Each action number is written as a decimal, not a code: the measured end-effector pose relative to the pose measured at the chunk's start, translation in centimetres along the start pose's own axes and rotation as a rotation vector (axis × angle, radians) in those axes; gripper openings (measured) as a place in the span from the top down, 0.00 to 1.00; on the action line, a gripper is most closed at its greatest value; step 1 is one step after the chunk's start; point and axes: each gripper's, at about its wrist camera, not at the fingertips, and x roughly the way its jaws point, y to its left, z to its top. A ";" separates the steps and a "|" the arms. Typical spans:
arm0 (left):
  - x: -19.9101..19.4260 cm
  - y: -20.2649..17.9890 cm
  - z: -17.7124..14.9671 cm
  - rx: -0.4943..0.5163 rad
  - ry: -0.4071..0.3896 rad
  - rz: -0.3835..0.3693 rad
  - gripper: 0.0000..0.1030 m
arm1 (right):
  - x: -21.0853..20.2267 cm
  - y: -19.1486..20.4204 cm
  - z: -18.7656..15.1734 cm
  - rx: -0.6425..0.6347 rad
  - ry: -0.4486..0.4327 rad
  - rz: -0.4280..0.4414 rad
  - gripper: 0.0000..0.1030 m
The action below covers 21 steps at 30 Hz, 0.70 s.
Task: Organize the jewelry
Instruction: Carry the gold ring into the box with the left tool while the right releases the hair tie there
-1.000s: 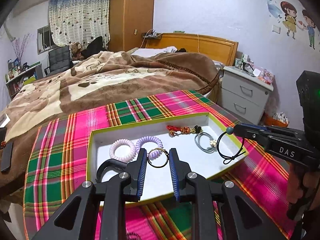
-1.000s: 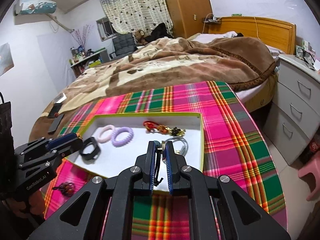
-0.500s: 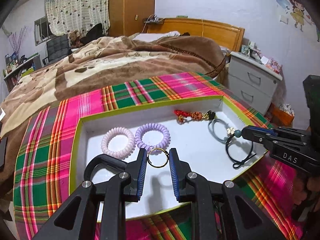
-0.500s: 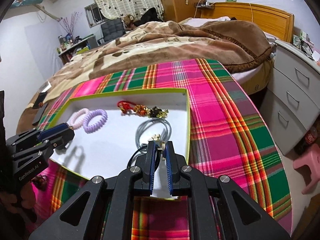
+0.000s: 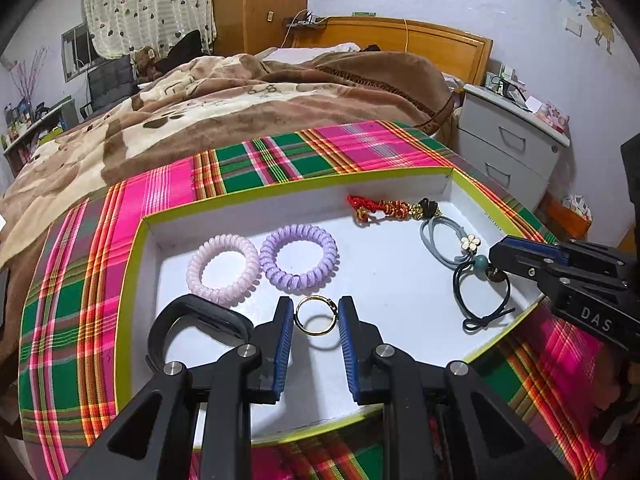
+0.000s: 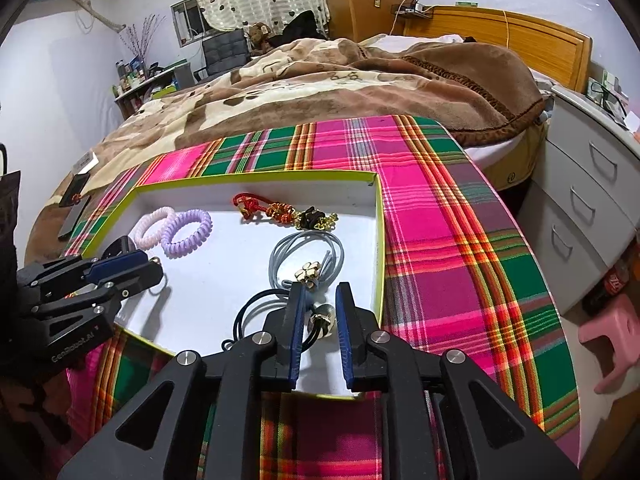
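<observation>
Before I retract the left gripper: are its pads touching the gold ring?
Touching. Left wrist view shows the gold ring spanning both left gripper pads, lifted above its shadow.

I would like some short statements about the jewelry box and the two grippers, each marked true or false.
1. The left gripper holds a gold ring between its pads. True.
2. The two spiral hair ties lie outside the box. False: both lie inside it.
3. The right gripper is clamped shut on the black hair tie. False: its jaws have just been opening, and the tie's bead sits loose between them.
4. The red knotted charm lies near the far wall. True.
</observation>
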 end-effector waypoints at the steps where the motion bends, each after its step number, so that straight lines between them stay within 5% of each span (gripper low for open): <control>1: 0.1 0.0 0.0 -0.002 0.004 -0.003 0.78 | -0.1 0.0 -0.1 -0.002 -0.001 0.004 0.81; 13: -0.3 0.0 -0.1 -0.009 0.005 -0.008 0.78 | -1.4 0.9 -0.3 -0.028 -0.027 0.018 0.75; 21: -4.3 -0.7 -0.7 -0.002 -0.066 -0.010 0.78 | -4.2 1.9 -0.8 -0.052 -0.073 0.039 0.75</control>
